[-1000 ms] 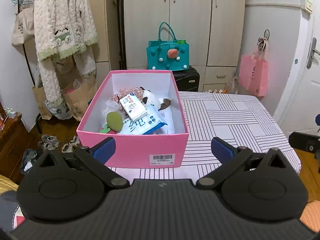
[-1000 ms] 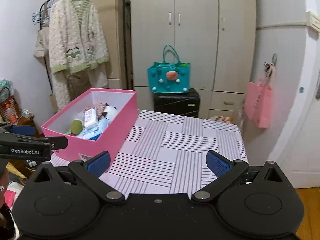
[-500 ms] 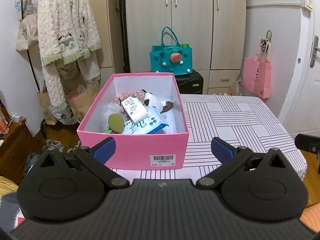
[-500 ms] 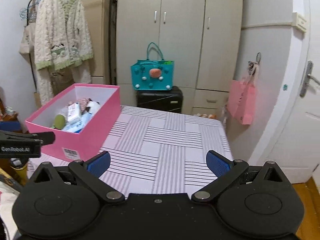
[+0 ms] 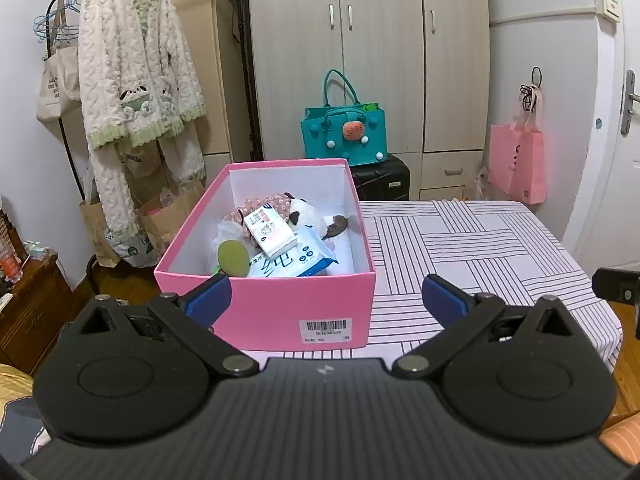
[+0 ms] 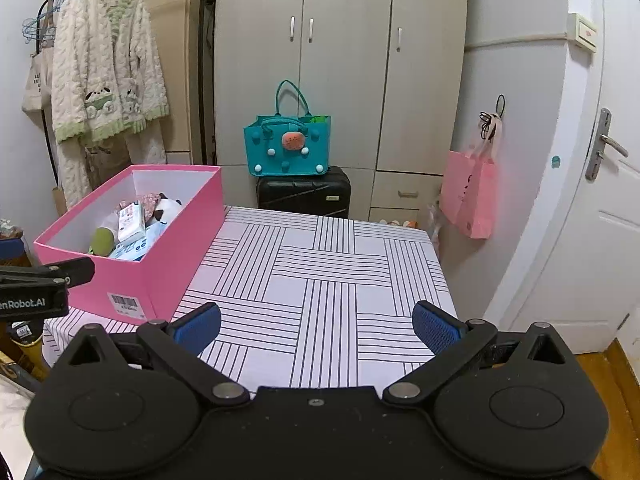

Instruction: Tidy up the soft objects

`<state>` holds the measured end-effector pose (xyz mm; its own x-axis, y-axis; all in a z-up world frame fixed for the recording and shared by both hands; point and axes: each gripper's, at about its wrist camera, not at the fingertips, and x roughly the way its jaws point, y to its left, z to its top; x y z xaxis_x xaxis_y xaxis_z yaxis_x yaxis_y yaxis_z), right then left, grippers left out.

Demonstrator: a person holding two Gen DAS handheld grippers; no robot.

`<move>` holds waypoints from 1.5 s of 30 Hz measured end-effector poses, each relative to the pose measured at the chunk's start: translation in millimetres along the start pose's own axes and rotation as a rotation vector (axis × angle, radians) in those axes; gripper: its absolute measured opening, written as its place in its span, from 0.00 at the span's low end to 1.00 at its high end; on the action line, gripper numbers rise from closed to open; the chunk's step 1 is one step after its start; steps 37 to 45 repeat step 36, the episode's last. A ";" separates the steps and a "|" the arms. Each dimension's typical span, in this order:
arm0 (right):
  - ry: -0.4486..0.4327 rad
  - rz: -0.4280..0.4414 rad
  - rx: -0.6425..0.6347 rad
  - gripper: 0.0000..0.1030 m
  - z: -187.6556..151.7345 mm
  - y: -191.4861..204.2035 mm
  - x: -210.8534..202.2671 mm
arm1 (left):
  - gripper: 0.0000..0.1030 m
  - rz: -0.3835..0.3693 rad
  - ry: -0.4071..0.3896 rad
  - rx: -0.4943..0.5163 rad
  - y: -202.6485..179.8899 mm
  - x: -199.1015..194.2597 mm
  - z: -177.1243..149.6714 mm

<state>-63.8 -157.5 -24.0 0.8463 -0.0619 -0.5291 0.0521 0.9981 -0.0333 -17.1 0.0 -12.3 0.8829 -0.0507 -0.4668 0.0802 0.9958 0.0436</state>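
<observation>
A pink box (image 5: 280, 316) stands on the left part of the striped table (image 5: 480, 240). It holds a blue wet-wipe pack (image 5: 296, 260), a small tissue pack (image 5: 270, 232), a white and black plush (image 5: 306, 214), a floral soft item (image 5: 256, 206) and a green round piece (image 5: 233, 258). My left gripper (image 5: 324, 300) is open and empty, in front of the box's near wall. My right gripper (image 6: 316, 326) is open and empty above the table's near edge, right of the box (image 6: 168, 256).
A teal felt bag (image 6: 288, 148) sits on a black suitcase (image 6: 304, 194) behind the table. A pink bag (image 6: 470, 196) hangs on the right wall by a white door (image 6: 600, 200). A white cardigan (image 5: 132, 88) hangs on a rack at the left.
Both grippers have drawn back and risen from the table, so the box looks smaller and farther. Both stay open and empty. The box's contents have not moved.
</observation>
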 end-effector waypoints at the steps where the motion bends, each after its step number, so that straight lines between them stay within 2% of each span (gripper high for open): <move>1: -0.004 0.000 0.003 1.00 -0.9 -0.3 -1.4 | 1.00 -0.002 -0.001 0.000 -0.1 0.0 -0.1; 16: -0.050 -0.007 0.008 1.00 -2.6 -2.8 -5.5 | 1.00 -0.007 -0.001 -0.008 1.4 -1.3 -2.0; 45: -0.031 -0.027 0.012 1.00 -3.9 -5.0 3.3 | 1.00 -0.011 -0.005 -0.011 3.0 -0.8 -4.9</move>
